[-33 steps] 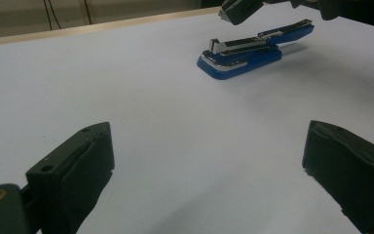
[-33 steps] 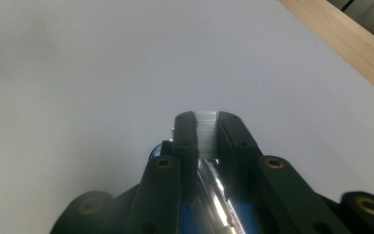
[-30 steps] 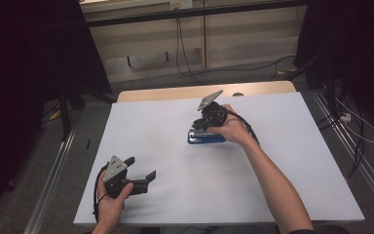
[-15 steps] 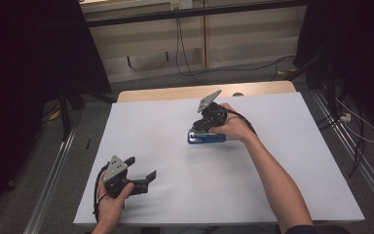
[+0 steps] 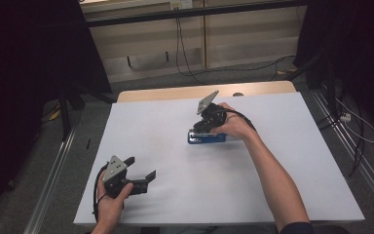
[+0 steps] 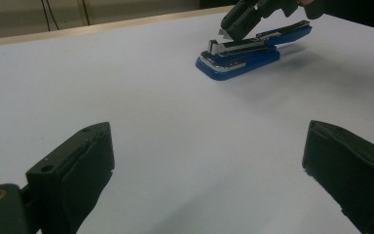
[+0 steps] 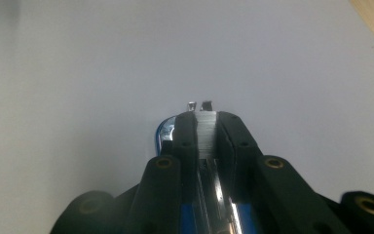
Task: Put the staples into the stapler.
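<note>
Blue stapler (image 5: 206, 138) sits flat on the white table (image 5: 282, 195), a bit right of centre, toward the far half. Right gripper (image 5: 205, 126) is down on it from above, w/ jaws pinched on the stapler's metal staple rail; the right gripper view has the silver strip squeezed between the two black pads (image 7: 187, 131), the blue base underneath. From the left gripper view the stapler (image 6: 246, 51) looks hinged open, top arm lifted off the base. Left gripper (image 5: 141, 171) rests at the near left corner, well apart from the stapler, jaws spread wide, nothing between them.
</note>
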Action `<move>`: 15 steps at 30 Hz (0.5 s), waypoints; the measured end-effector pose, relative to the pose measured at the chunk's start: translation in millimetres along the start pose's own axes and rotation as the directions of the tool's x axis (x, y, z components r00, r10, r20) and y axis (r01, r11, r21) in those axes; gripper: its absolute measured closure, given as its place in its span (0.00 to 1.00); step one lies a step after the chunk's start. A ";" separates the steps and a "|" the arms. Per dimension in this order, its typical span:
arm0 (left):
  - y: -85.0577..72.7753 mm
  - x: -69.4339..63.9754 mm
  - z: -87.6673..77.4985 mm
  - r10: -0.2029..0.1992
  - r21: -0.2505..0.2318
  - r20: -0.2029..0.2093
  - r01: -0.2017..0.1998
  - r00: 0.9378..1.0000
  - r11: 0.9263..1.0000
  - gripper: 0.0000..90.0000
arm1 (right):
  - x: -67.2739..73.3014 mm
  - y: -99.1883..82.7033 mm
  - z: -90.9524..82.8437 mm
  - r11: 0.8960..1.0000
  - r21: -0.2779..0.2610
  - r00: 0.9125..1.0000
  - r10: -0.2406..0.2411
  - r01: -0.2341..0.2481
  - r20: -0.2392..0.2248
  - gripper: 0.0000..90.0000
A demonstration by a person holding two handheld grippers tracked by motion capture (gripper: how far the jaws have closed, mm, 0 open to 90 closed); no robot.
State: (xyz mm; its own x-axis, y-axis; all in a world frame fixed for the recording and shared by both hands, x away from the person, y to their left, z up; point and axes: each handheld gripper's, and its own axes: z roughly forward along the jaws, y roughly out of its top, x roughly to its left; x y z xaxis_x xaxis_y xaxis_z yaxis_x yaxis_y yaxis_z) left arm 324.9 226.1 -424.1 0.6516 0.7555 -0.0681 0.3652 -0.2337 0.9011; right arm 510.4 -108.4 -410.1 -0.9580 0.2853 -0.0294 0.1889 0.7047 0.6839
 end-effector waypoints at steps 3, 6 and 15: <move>0.0 0.3 0.3 0.003 0.003 0.000 -0.003 1.000 1.000 0.05 | -1.0 -0.5 1.1 1.000 0.001 1.000 -0.009 0.009 -0.001 0.88; 0.2 -0.3 0.2 0.005 -0.004 0.001 -0.005 1.000 1.000 0.05 | -3.6 -1.4 2.0 1.000 0.010 1.000 -0.017 0.017 -0.001 0.88; 0.0 0.2 0.0 0.000 0.000 0.001 0.000 1.000 1.000 0.05 | -3.3 -1.3 2.6 0.999 0.014 0.999 -0.037 0.037 -0.014 0.88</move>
State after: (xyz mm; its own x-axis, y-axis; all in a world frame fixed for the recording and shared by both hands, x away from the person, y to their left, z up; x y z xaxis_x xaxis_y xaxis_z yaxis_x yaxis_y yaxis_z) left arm 325.0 226.3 -424.1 0.6524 0.7548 -0.0682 0.3651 -0.2342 0.9010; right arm 513.9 -108.5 -412.8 -0.9671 0.2504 -0.0444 0.1566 0.7239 0.6719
